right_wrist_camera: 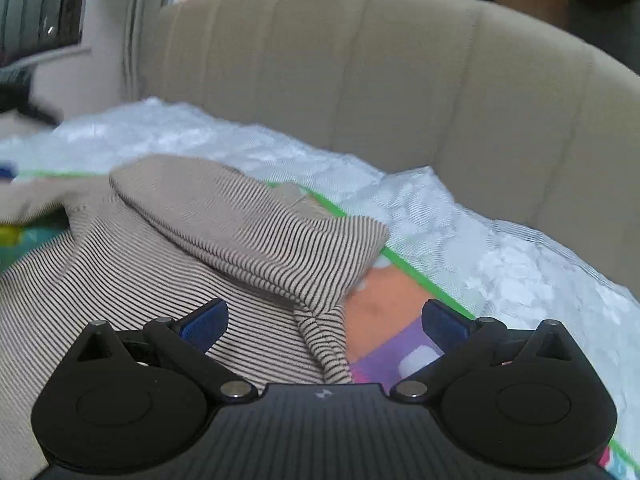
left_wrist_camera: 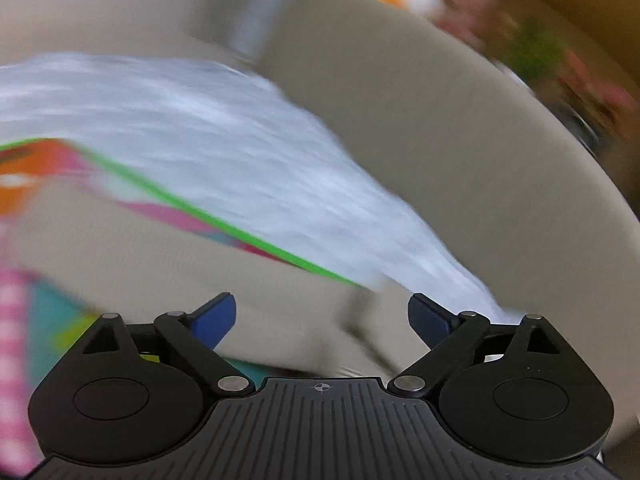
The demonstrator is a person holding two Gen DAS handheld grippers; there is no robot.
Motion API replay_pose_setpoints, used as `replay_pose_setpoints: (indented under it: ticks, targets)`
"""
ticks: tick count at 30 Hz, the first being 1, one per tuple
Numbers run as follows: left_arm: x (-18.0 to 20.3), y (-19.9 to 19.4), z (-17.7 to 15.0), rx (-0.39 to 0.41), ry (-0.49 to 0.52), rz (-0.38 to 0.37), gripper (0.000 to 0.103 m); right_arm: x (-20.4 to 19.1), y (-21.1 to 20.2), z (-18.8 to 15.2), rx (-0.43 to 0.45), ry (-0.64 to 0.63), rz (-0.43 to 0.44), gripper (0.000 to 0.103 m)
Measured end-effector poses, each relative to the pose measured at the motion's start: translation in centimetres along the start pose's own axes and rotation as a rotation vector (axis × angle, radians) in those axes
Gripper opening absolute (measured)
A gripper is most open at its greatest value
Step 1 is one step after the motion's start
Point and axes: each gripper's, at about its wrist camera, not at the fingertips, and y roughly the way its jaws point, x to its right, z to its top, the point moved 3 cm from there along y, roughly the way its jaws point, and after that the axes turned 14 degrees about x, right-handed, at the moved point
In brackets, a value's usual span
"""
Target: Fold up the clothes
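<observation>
In the left wrist view everything beyond the left gripper (left_wrist_camera: 322,318) is smearing with motion blur. Its blue-padded jaws are standing wide apart, gripping nothing. Beneath them a blurred beige surface is showing, too smeared to tell what it is. Farther off, a white textured sheet (left_wrist_camera: 224,152) with a green edge is stretching from the far left toward the near right, and a colourful mat (left_wrist_camera: 36,168) is showing at the left edge. The beige sofa back (left_wrist_camera: 460,120) is curving across the far right.

In the right wrist view the right gripper (right_wrist_camera: 324,320) is hovering with its jaws spread apart, holding nothing. The striped garment (right_wrist_camera: 224,220) is lying bunched on the near left, a fold of it reaching between the jaws. It is resting on the colourful mat (right_wrist_camera: 384,304), with the white sheet (right_wrist_camera: 460,240) behind and the sofa back (right_wrist_camera: 380,68) beyond.
</observation>
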Motion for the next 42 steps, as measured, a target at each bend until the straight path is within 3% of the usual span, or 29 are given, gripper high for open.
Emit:
replay_pose_setpoints:
  ticks: [3,4,6,10,14,18,21,25,27,29,30,35,39,42]
  targets:
    - [2.5,2.1,-0.4,-0.076,0.035,-0.066,0.097,-0.2,1.7,-0.1,0.010,-0.122,0.016,0.063]
    - [3.1,2.5,-0.4,-0.079,0.045,-0.072,0.097,-0.1,2.2,-0.1,0.016,-0.143,0.006,0.060]
    - [3.5,2.4,-0.5,-0.053,0.026,-0.085,0.098,1.0,3.0,-0.4,0.004,-0.099,0.006,0.060]
    - [2.2,2.5,-2.7,-0.095,-0.040,-0.110,0.099,2.3,4.1,-2.0,-0.091,-0.037,0.047,0.063]
    - [0.5,2.8,-4.2,-0.147,-0.011,-0.078,0.099,2.0,3.4,-1.9,-0.089,-0.107,0.015,0.070]
    - [-0.8,2.9,-2.9,-0.163,0.054,-0.028,0.101,0.3,1.3,-1.0,-0.031,-0.237,0.031,0.070]
    - [-1.3,3.0,-2.5,-0.155,0.086,-0.026,0.101,-2.0,0.2,-0.2,0.027,-0.376,0.055,0.055]
    - [-2.7,3.8,-2.3,-0.179,0.029,-0.010,0.101,-5.8,2.0,0.2,0.067,-0.573,0.080,0.054]
    - [-2.4,3.4,-2.0,-0.169,0.019,-0.044,0.101,-7.6,3.7,-0.1,0.059,-0.647,0.103,0.053]
    - [-2.1,3.0,-1.6,-0.159,0.010,-0.078,0.101,-8.6,5.1,-0.8,0.047,-0.725,0.122,0.027]
    - [-2.0,2.8,-1.5,-0.153,0.005,-0.096,0.101,-8.6,5.5,-1.1,0.026,-0.734,0.134,0.011]
    - [-1.4,1.7,-0.7,-0.127,-0.019,-0.182,0.101,-7.1,3.7,-2.9,-0.003,-0.707,0.163,0.008]
    - [2.0,1.6,-1.4,-0.115,0.070,-0.276,0.101,-5.8,2.6,-2.9,-0.015,-0.646,0.204,0.003]
    - [3.9,2.7,-2.2,-0.123,0.142,-0.296,0.101,-3.2,1.8,-0.5,0.008,-0.447,0.222,0.005]
